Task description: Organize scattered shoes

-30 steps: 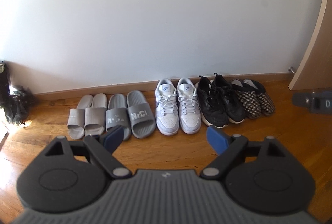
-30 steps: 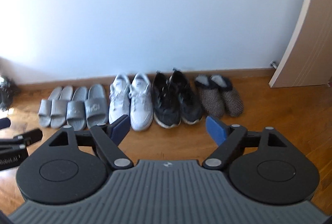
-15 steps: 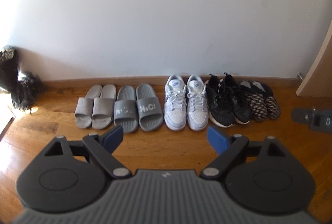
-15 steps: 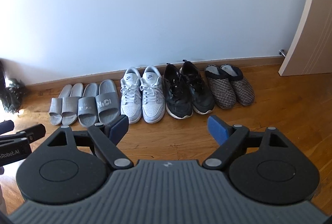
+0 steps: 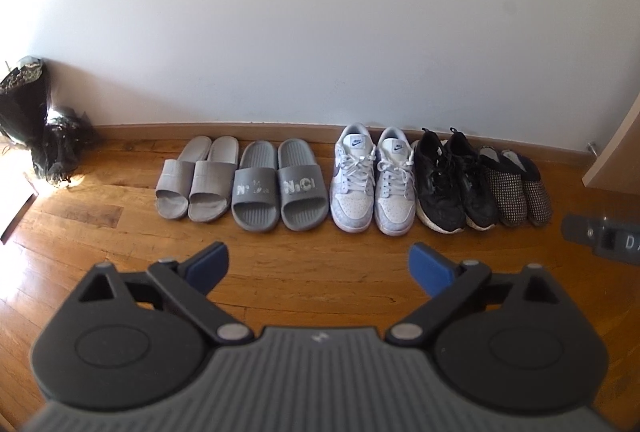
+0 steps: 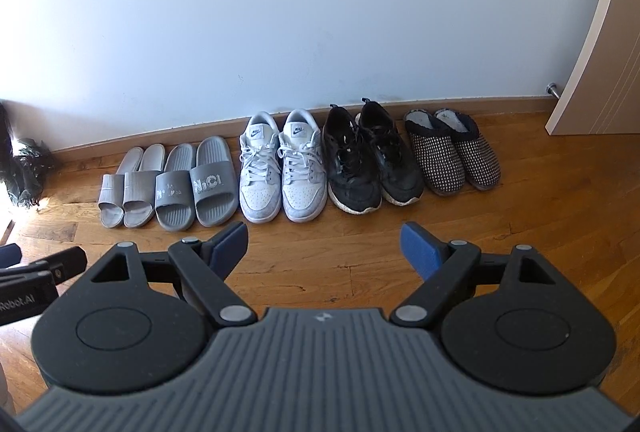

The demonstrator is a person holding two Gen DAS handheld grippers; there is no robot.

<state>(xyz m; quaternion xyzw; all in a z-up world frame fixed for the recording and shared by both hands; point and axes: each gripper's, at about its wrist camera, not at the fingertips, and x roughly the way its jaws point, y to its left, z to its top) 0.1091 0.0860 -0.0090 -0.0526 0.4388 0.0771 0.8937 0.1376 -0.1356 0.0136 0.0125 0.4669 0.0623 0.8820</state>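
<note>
While both tools have drawn back and swung a little since a second ago, so the shoes now sit higher in each frame, the left gripper point(image 5: 318, 264) hangs over bare floor point(image 5: 312, 252) with its blue pads spread wide and nothing between them. The right gripper point(image 6: 324, 244) is spread the same way, also holding nothing.

Beyond the pads, mid-frame, five pairs stand in one tidy row, heels to the baseboard point(image 5: 280, 126), toes pointing at us: pale grey slides point(image 5: 192, 182), darker grey slides point(image 5: 278, 188), white sneakers point(image 5: 372, 180), black sneakers point(image 5: 452, 180) and checked slippers point(image 5: 516, 188). Neighbouring pairs sit just beside one another.

In the left camera's upper left a dark plant point(image 5: 36, 120) stands in the corner, now fuller in view. A door edge point(image 6: 600, 32) fills the right camera's upper right. Nothing lies between the pads and the row.
</note>
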